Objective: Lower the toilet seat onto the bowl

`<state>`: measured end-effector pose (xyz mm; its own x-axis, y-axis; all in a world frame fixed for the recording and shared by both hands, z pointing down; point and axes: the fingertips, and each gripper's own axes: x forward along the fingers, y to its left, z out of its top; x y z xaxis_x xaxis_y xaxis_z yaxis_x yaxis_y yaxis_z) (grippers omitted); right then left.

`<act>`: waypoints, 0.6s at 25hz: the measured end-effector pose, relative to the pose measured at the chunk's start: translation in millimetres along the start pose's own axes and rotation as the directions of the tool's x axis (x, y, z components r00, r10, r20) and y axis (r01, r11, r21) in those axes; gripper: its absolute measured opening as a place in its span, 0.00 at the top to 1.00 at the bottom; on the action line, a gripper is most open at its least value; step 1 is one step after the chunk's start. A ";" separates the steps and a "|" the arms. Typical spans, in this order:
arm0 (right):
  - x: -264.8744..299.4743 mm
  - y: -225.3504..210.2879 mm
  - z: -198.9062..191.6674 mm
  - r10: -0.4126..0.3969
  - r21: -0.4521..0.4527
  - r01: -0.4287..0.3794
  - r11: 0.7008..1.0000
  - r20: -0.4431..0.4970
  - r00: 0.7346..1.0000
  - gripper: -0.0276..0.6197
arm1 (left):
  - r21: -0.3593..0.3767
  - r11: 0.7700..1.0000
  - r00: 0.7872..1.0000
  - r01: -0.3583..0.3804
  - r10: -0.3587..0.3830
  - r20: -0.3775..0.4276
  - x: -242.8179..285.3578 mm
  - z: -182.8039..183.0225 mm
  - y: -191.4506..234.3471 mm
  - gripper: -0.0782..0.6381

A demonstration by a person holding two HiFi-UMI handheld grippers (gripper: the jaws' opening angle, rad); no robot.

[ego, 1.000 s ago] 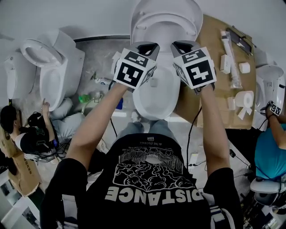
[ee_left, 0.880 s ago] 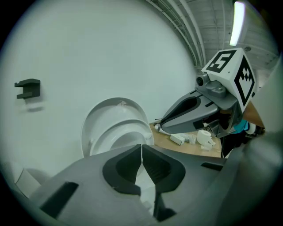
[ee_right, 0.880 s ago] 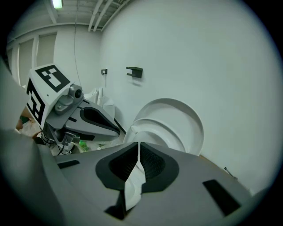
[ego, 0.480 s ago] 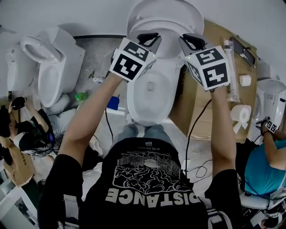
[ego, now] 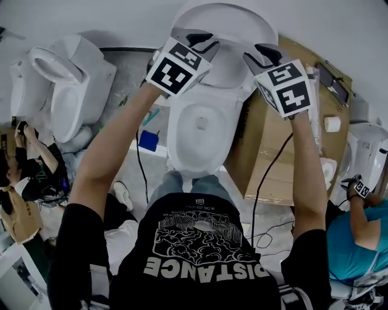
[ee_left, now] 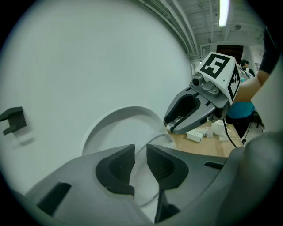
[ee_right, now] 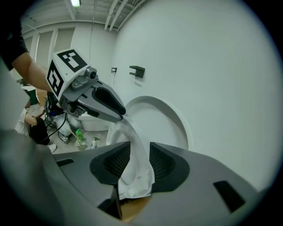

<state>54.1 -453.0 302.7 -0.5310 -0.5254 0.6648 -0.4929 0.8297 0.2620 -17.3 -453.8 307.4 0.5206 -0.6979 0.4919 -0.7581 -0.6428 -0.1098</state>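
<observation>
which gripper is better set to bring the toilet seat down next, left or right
Probably right. The right gripper has the rim of the toilet seat standing between its opening jaws. The left gripper is opening too, but its gap is narrower and shows only a sliver of white rim.

A bare industrial test hall or workshop, not a bathroom. A white toilet (ego: pixel 200 130) stands on a concrete floor (ego: pixel 130 72), with another toilet to the left (ego: pixel 70 91) and a third to the right (ego: pixel 364 157). Around them are flattened cardboard (ego: pixel 273 163), loose cables (ego: pixel 138 169) and a person seated on the floor (ego: pixel 36 181). Exposed ceiling pipes (ee_left: pixel 177 26) and strip lighting (ee_left: pixel 223 11) run overhead.
</observation>
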 end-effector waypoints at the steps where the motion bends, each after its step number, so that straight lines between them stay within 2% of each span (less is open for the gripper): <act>1: 3.1 -3.2 -2.4 0.006 -0.008 -0.006 1.000 -0.005 1.000 0.75 | 0.011 1.000 1.000 -0.006 0.006 -0.006 3.5 0.4 3.3 0.79; 7: 19.5 -19.8 -11.5 0.047 -0.032 -0.048 0.998 -0.014 0.999 0.75 | 0.081 0.996 0.998 -0.026 0.030 -0.053 19.8 -2.2 17.7 0.73; 10: 30.2 -23.9 -16.2 0.084 -0.043 -0.084 0.996 -0.011 0.996 0.74 | 0.134 0.991 0.997 -0.007 0.017 -0.073 26.3 -8.1 20.8 0.72; 15: 42.8 -24.1 -22.2 0.135 -0.058 -0.137 0.989 -0.025 0.990 0.72 | 0.181 0.983 0.996 0.027 -0.012 -0.084 25.4 -7.4 27.0 0.64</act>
<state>58.5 -491.3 340.4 -0.5751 -0.4034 0.7117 -0.3751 0.9032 0.2088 -27.5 -486.5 323.4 0.4950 -0.6608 0.5642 -0.6601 -0.7082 -0.2503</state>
